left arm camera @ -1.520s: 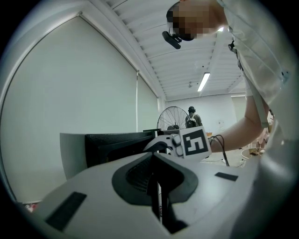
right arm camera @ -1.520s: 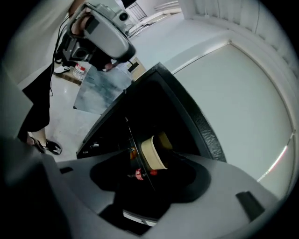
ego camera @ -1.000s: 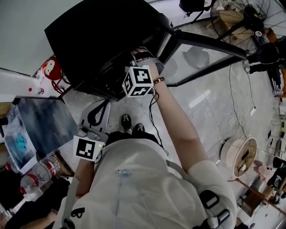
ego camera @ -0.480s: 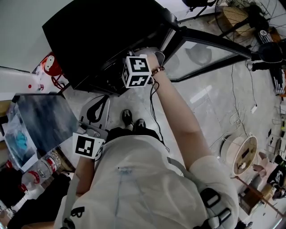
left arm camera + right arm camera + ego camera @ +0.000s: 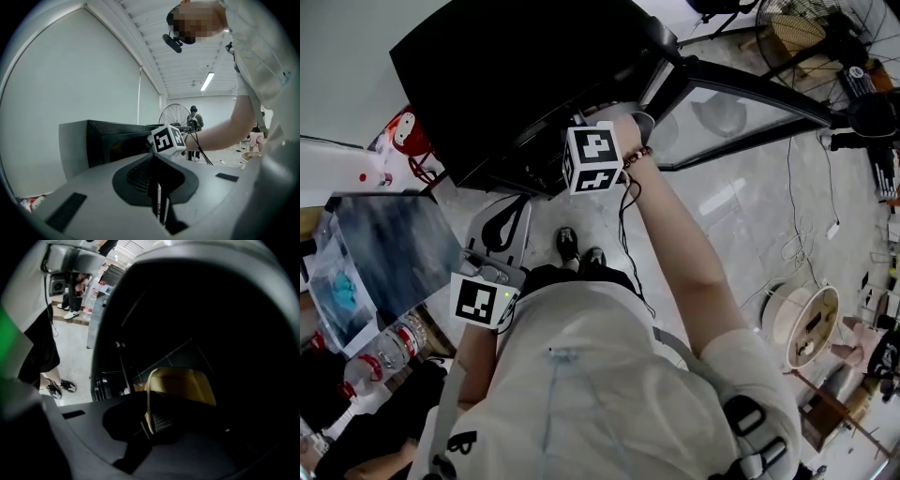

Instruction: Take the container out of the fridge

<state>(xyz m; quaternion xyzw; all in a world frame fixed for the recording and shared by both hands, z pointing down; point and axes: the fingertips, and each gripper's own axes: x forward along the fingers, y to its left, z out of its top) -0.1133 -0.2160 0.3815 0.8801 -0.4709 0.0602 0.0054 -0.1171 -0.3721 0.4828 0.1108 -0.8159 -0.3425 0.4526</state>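
The black fridge (image 5: 516, 75) stands with its glass door (image 5: 731, 112) swung open to the right. My right gripper (image 5: 586, 120) reaches into the dark opening, its marker cube (image 5: 598, 157) just outside. Inside, in the right gripper view, a pale yellow container (image 5: 185, 383) sits on a shelf. My right gripper (image 5: 149, 420) has the container's near rim between its jaws, which are closing and press on it. My left gripper (image 5: 502, 230) hangs low by the person's left hip, pointing at the fridge. In the left gripper view it (image 5: 159, 199) is shut with nothing in it.
A glass-topped table (image 5: 384, 253) and water bottles (image 5: 375, 361) stand at the left. A red toy (image 5: 408, 141) lies by the fridge's left side. A floor fan (image 5: 816, 37), cables and a round appliance (image 5: 806, 323) occupy the floor to the right.
The right gripper's cube has shifted slightly up and right at the fridge opening. The left gripper has hardly moved.
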